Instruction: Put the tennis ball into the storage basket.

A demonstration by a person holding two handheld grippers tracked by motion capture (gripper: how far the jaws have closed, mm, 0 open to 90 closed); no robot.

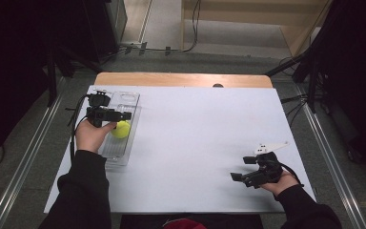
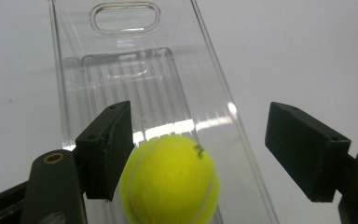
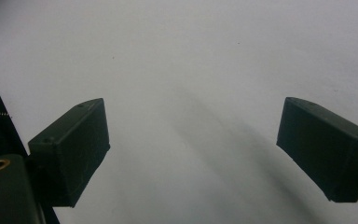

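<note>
A yellow tennis ball (image 1: 121,129) (image 2: 170,179) lies in a clear plastic tray (image 1: 129,98) (image 2: 126,18) at the left of the white table. My left gripper (image 1: 118,117) (image 2: 200,116) hangs over the tray with the ball low between its jaws. In the left gripper view the left pad sits against the ball's side, while the right pad stands well clear of it, so the gripper is open. My right gripper (image 1: 242,168) (image 3: 193,107) rests near the front right of the table, open, with bare white surface between its jaws.
The white sheet (image 1: 195,143) covers a wooden table whose far edge (image 1: 181,79) shows beyond it. A small dark thing (image 1: 218,85) sits at that far edge. The tray has a handle cut-out at its far end. Floor rails run along both sides.
</note>
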